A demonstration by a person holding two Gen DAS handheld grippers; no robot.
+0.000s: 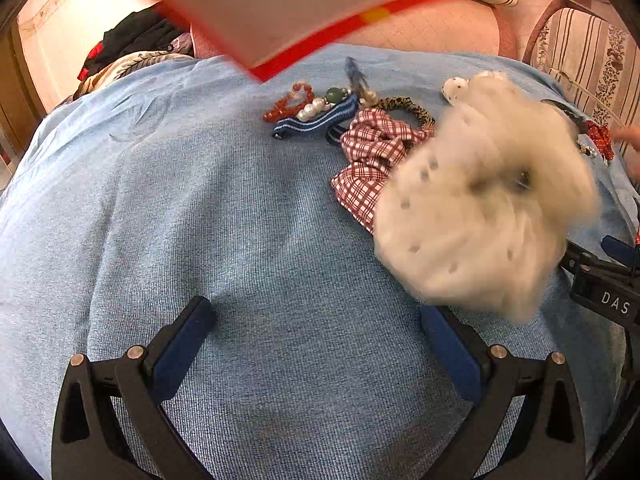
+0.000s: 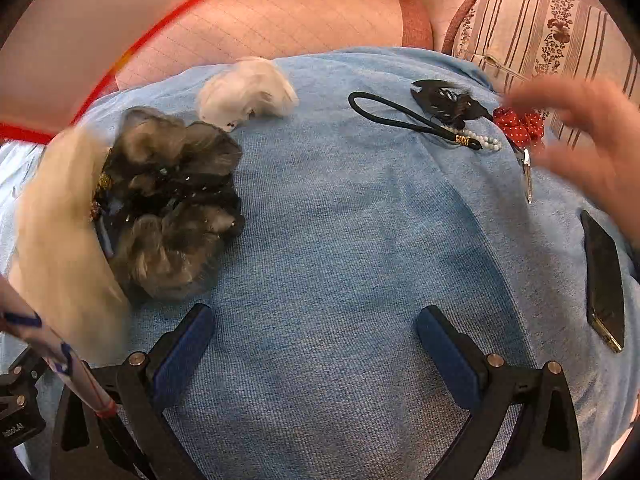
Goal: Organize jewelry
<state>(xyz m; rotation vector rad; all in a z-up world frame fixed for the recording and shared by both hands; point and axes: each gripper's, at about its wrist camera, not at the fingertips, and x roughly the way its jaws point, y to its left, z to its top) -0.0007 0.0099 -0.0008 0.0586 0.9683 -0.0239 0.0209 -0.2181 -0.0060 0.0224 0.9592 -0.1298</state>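
Note:
On the blue cloth [image 1: 200, 200], in the left wrist view, lie a red bead bracelet [image 1: 286, 104], a pearl and green bead piece [image 1: 320, 104], a navy striped band [image 1: 316, 122], a leopard hair tie [image 1: 408, 106] and a red check scrunchie [image 1: 372, 160]. A blurred white dotted scrunchie [image 1: 480, 208] overlaps them. My left gripper [image 1: 316, 324] is open over bare cloth. In the right wrist view, a dark sheer scrunchie [image 2: 172, 204], a white scrunchie [image 2: 248, 92], a black beaded cord [image 2: 416, 122], a black hair clip [image 2: 448, 102] and a red dotted scrunchie [image 2: 520, 124] lie ahead of my open right gripper [image 2: 316, 320].
A blurred red-edged box [image 1: 320, 8] hangs above the far side of the table. A person's bare hand [image 2: 580, 132] hovers by the red dotted scrunchie. A dark phone [image 2: 604, 280] lies at the right edge, with a metal clip [image 2: 528, 176] close to it. Striped cushions [image 2: 540, 36] sit behind.

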